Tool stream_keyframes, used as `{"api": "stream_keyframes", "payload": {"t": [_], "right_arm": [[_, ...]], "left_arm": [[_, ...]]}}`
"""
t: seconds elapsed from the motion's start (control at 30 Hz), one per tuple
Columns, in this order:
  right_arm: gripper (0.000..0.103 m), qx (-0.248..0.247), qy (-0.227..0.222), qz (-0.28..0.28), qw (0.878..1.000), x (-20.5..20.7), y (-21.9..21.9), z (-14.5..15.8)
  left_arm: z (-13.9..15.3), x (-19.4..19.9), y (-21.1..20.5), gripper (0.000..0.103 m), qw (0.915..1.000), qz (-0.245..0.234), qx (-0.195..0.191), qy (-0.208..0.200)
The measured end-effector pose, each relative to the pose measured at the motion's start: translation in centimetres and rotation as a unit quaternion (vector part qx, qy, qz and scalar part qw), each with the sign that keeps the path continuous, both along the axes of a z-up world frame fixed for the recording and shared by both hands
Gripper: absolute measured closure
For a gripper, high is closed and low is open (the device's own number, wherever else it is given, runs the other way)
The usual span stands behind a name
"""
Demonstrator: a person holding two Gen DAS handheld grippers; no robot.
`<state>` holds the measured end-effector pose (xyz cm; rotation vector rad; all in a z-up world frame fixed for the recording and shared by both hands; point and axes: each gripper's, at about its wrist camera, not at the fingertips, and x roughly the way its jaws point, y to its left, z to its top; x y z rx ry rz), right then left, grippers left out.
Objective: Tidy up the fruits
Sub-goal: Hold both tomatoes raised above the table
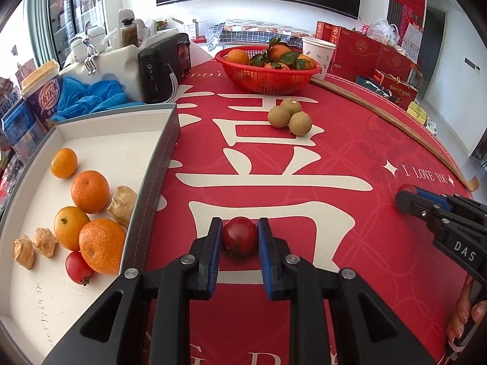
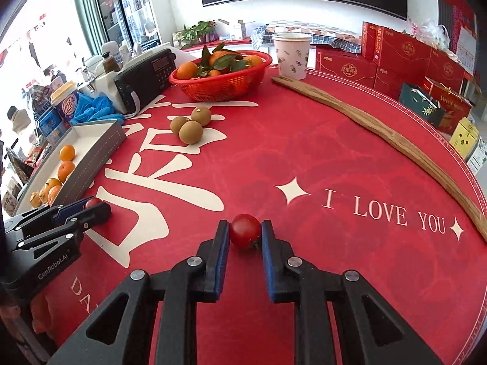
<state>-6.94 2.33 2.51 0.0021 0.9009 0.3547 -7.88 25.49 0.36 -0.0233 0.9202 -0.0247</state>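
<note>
My left gripper is shut on a small red tomato low over the red tablecloth, just right of the grey box. It also shows in the right wrist view with the tomato between its tips. My right gripper is shut on a second red tomato near the words "I LOVE YOU"; it shows in the left wrist view at far right. The box holds several oranges, another tomato and husked fruits. Three green-brown fruits lie mid-table.
A red basket of leafy oranges stands at the back, with a paper cup beside it. A long wooden stick runs along the right edge. A black radio, blue gloves and a purple cup crowd the left.
</note>
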Motion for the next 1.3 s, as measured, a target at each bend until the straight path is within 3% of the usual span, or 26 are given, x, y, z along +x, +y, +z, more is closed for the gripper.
{"api": "stream_keyframes", "payload": {"t": [0.2, 0.5, 1.3], "right_arm": [[0.081, 0.022, 0.014, -0.009, 1.0, 0.4, -1.6, -0.1], [0.081, -0.032, -0.005, -0.005, 0.999, 0.0, 0.1, -0.3], [0.081, -0.047, -0.009, -0.004, 0.999, -0.1, 0.5, -0.3]], "left_arm": [[0.0, 0.0, -0.1, 0.078, 1.0, 0.0, 0.005, 0.0], [0.0, 0.1, -0.1, 0.078, 1.0, 0.0, 0.003, 0.0], [0.0, 0.1, 0.0, 0.078, 1.0, 0.0, 0.003, 0.0]]}}
